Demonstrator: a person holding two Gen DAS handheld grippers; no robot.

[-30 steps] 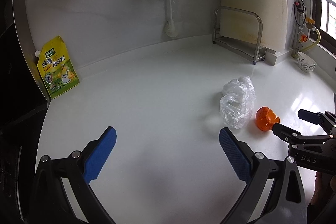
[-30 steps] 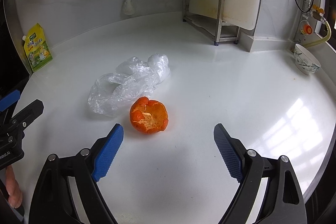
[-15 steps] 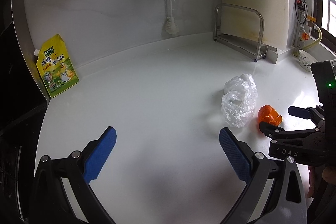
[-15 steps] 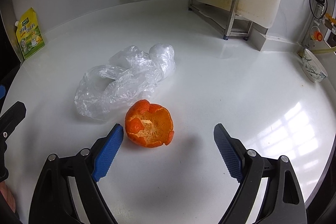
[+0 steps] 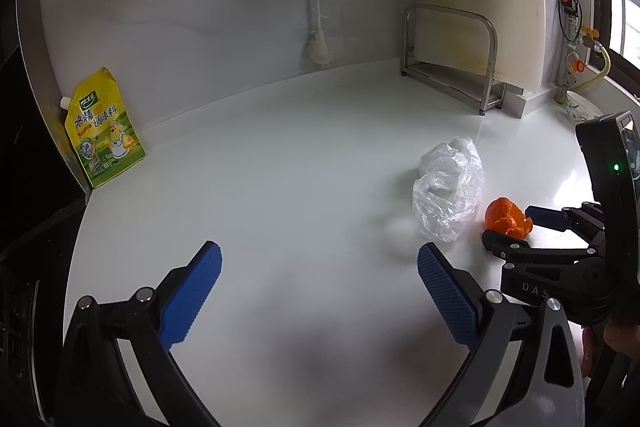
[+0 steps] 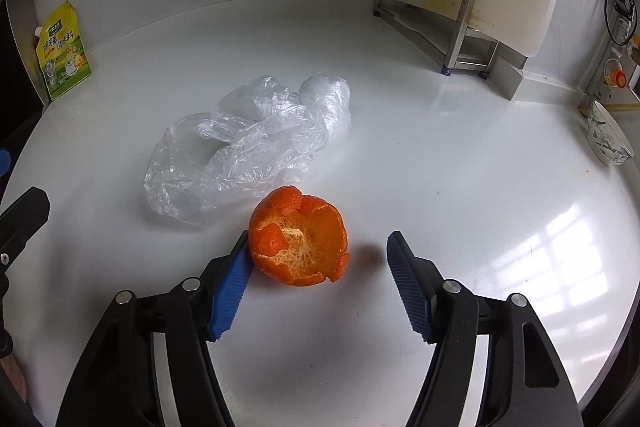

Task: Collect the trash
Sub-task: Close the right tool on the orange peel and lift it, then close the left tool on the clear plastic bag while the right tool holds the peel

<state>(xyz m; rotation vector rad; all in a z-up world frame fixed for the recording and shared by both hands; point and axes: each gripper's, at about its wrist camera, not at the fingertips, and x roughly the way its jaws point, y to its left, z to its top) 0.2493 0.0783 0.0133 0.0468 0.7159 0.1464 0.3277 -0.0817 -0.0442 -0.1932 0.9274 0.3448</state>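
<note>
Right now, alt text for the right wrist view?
The right gripper is closing around an orange peel on a white counter; its left pad touches the peel, its right pad stands clear. A crumpled clear plastic bag lies just behind.

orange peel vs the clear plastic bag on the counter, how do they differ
The orange peel is opaque, bright orange and cupped open upward; the plastic bag is see-through, crumpled and sprawled flat. The peel is smaller and compact; the bag spreads wider. The peel sits between the closing jaws of the right tool; the bag lies beyond them, untouched. Both rest on the white counter.
</note>
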